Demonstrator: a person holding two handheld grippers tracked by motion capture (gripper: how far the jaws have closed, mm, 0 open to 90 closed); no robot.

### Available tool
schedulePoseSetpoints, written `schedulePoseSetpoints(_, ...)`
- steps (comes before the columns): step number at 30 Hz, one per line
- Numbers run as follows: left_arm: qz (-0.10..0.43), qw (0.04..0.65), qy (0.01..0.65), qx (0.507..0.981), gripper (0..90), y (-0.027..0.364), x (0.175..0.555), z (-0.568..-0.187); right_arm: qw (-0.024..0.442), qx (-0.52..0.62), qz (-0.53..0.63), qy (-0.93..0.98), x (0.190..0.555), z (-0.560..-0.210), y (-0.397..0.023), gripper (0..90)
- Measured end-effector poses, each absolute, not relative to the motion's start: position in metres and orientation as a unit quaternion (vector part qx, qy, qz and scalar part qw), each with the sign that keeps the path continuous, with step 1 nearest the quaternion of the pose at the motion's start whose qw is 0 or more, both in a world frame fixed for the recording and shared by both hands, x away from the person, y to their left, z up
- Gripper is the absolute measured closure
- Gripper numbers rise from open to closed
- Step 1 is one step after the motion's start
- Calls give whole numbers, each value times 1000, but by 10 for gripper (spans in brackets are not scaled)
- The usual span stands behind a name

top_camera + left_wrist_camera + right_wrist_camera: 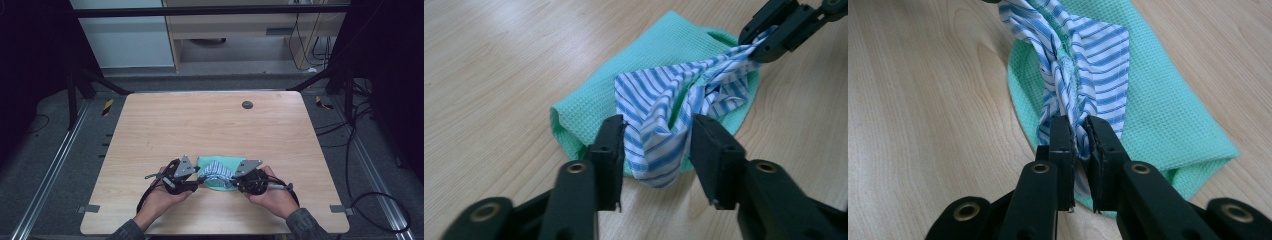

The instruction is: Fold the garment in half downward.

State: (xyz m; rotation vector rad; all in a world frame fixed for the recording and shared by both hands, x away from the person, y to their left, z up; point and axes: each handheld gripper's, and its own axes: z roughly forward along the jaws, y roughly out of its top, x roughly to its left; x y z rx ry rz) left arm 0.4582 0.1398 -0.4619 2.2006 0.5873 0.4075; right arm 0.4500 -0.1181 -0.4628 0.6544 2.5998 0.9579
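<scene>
Two cloths lie near our tabletop's (150, 125) near edge: striped cloth (664, 115) atop green cloth (594, 95), stretched between grippers. Right gripper (1079, 135) pinches its end; left gripper (656, 145) straddles the other, unclosed.

Both grippers, left gripper (197, 182) and right gripper (234, 181), are black, topped by grey three-cornered plates, with brass-ringed jaw holes; dark grey sleeves (305, 223).
</scene>
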Motion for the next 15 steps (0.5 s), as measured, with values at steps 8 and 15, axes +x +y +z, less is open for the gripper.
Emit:
schedulePoseSetpoints(8, 147, 391, 213, 883, 590, 133, 458, -471, 152, 224, 331, 904, 447, -464, -118, 801)
schedulePoseSetpoints(15, 155, 395, 214, 880, 672, 136, 454, -475, 157, 225, 334, 902, 444, -467, -119, 757)
